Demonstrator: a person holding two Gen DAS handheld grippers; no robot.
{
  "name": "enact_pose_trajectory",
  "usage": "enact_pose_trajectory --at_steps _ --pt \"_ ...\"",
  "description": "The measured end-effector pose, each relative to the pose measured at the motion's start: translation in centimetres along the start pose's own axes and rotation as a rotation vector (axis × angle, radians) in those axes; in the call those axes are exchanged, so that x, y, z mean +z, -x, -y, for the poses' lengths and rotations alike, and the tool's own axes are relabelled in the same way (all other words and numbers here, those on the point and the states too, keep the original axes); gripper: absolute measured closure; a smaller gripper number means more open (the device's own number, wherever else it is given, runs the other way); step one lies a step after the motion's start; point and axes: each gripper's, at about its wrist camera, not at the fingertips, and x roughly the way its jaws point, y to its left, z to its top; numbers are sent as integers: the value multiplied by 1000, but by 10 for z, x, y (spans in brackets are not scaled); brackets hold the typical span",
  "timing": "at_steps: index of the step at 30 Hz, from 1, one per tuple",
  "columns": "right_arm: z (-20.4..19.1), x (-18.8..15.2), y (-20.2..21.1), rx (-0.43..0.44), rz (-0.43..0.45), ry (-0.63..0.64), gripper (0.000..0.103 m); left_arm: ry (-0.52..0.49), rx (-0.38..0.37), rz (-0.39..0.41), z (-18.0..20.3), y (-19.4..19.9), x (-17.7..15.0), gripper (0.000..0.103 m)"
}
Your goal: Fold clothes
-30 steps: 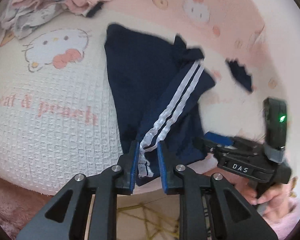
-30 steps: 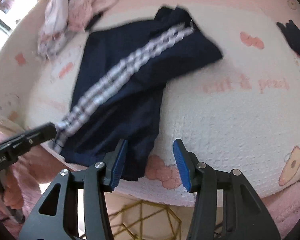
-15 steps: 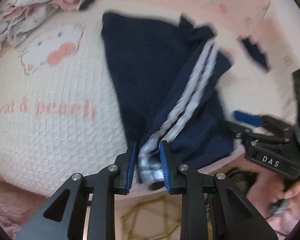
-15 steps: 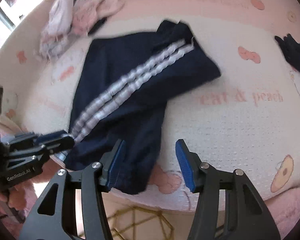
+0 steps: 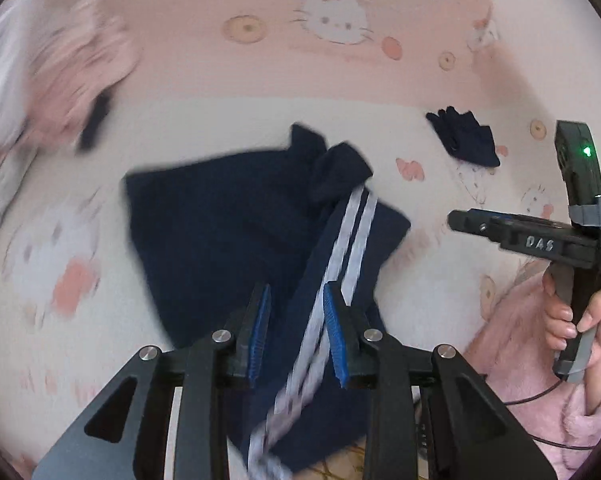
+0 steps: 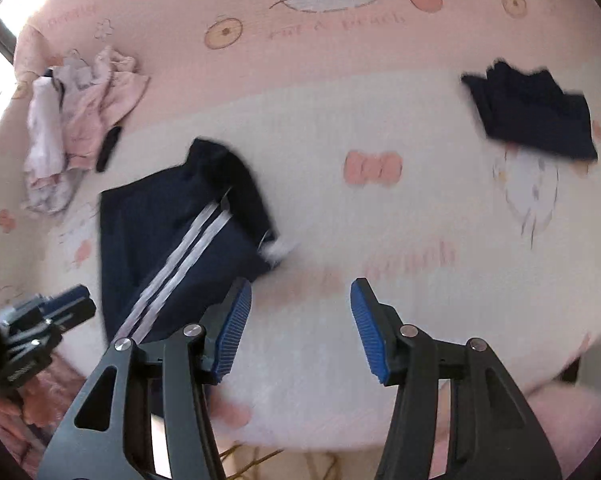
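Navy trousers (image 5: 228,240) lie half-folded on the bed (image 6: 380,216); your left gripper (image 5: 296,332), just opening, straddles their striped hem unclamped, your right gripper (image 6: 300,328) gapes empty, so regrip both corners before folding

Left gripper (image 5: 296,330): two black angular arms with triangular cut-outs, each fitted with round silver screws, ending in jaws lined with ribbed blue pads.

Right gripper (image 6: 300,330): the same build, with black arms, silver screws and ribbed blue pads. From the left wrist view its body (image 5: 540,240) is black, marked "DAS" in pale letters, and carries an upright black module with a small green light and a band of grey tape. A grey-ended handle sits in the person's hand (image 5: 580,324), and a thin black cable trails below. The sleeve (image 5: 540,380) is fluffy pink fleece.
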Motion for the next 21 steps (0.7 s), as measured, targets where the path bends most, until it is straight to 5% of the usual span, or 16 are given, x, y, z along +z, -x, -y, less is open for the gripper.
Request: enact_pose_trajectory --at_steps 9,13,21 --pt "17 0 -55 85 -91 -192 50 -204 -63 -36 41 -56 40 74" --pt "18 8 -49 29 -61 -164 50 -188 -73 -67 41 -76 42 74" --pt "25 13 -49 76 -74 -202 49 -218 -12 -56 46 -88 38 74"
